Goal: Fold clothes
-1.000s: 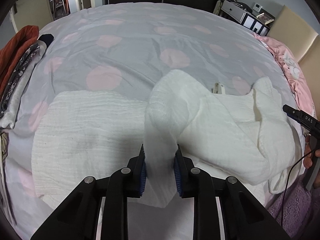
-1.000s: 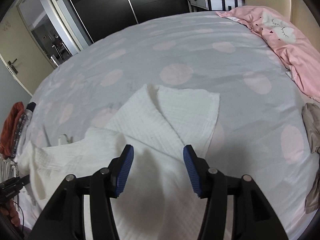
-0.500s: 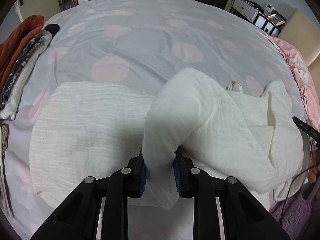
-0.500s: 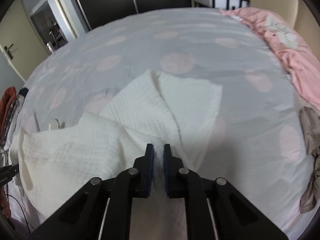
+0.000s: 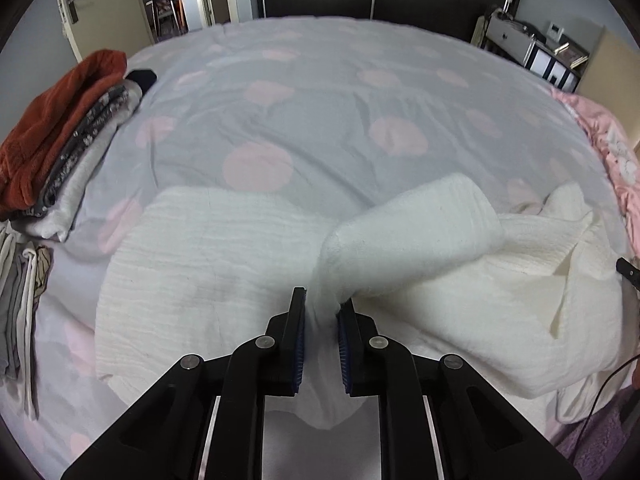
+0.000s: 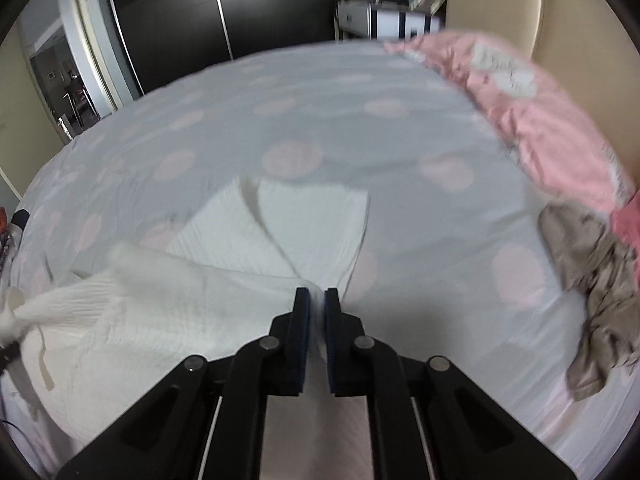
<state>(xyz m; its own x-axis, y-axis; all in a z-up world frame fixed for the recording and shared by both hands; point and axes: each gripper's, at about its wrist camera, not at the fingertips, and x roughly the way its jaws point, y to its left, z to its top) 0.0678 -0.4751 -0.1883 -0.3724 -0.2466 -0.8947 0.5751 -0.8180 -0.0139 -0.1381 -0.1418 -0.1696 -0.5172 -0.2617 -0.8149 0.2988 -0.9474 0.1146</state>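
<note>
Gripping white cloth on both sides. Left hand-held gripper point(image 5: 322, 312): jaws clamped on a thick gathered bunch of the white garment point(image 5: 208, 264), with a loose tail of fabric hanging down between the fingers toward the camera. Right hand-held gripper point(image 6: 316, 300): jaws nearly together, pinching a thin edge of the same garment where two flaps meet.

Garment location: spread across the near part of the bed point(image 5: 320, 92), partly flat to the left, humped and rolled to the right in the left wrist view.

Risks, as judged:
- The right pinch holds only a thin edge, close to the fingertips; a pull could let it slip out and drop the fold.
- The left bunch is bulky and several layers deep; carrying it over may drag the flat portion along and wrinkle it.
- The garment's strap or tie point(image 6: 44, 360) lies loose at the left edge of the right wrist view and could end up trapped inside the fold.
- Right wrist view is motion-blurred, so placement looks hard to judge.

Pose: both grippers low over the bed, fingers pointing forward across it, roughly level. Stack of folded clothes point(image 5: 68, 136) sits well apart at the far left.
</note>
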